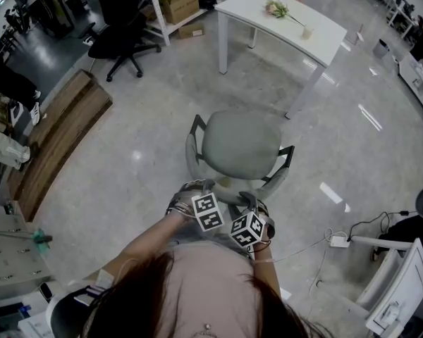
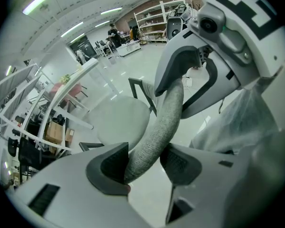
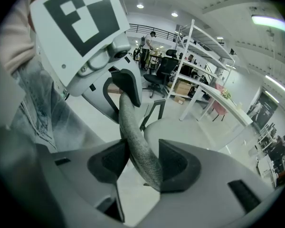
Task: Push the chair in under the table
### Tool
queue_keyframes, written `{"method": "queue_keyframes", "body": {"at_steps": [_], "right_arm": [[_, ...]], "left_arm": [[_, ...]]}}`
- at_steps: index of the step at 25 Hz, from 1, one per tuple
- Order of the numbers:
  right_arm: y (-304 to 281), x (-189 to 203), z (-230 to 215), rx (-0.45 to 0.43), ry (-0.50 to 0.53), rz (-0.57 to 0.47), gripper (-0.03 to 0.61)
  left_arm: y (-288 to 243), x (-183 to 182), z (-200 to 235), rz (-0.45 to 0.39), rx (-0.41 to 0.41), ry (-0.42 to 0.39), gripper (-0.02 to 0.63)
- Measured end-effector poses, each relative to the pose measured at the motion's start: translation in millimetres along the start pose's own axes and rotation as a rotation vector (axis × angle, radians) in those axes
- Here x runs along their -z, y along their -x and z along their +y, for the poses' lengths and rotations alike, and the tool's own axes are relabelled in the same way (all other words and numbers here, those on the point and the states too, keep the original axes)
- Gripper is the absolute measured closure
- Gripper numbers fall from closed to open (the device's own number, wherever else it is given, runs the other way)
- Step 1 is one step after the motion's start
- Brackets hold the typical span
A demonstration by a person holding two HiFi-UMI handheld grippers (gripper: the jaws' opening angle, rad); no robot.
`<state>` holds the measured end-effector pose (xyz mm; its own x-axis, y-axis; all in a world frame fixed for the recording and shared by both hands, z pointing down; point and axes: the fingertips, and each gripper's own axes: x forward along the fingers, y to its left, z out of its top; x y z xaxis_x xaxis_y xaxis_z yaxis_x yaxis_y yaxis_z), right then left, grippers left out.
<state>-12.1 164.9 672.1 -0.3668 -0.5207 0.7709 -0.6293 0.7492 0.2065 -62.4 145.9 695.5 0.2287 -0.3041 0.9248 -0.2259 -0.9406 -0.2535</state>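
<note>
Starting at the pads (image 2: 109, 167): the left gripper (image 2: 142, 163) is clamped on the grey fabric rim of the chair back (image 2: 166, 113). The rim runs up between the jaws and is pinched on both sides. Same deal for the right gripper (image 3: 140, 163), which is closed on that rim (image 3: 133, 127) a bit further along. In each gripper view the other gripper shows biting the same curved edge, so both sit side by side at the top of the backrest, and neither one is noticeably nearer the table.

From the head view, the two grippers (image 1: 201, 201) and (image 1: 250, 220) are at the lower middle of the frame, right at the person's body. The chair (image 1: 240, 143) sits just above them, seat pointing away from the person. The table (image 1: 250, 9) is at the top of the frame, a bit to the right, well apart from the chair with bare floor between.

What matters here: the table's long edge runs diagonally, upper left down to lower right, so the gap between its legs isn't straight ahead of the seat. The push probably needs to go up-frame and slightly right, maybe with a small twist to square the chair to that edge.
</note>
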Motion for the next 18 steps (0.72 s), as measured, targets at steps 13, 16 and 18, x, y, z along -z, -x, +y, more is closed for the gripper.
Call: {"method": "queue_keyframes", "body": {"at_steps": [13,16,18], "right_arm": [[-14,-1,-48,-0.016,0.004,-0.002,0.383],[-19,-4,-58,-0.022,0.001,0.005,0.383],[-22,-6,-65,-0.026,-0.001,0.008,0.383]], "left_arm": [[-19,-30,36,0.013,0.007,0.004,0.407],[-23,-34,46,0.005,-0.001,-0.001,0.407],[-25,-36,52,0.008,0.002,0.0,0.407]]}}
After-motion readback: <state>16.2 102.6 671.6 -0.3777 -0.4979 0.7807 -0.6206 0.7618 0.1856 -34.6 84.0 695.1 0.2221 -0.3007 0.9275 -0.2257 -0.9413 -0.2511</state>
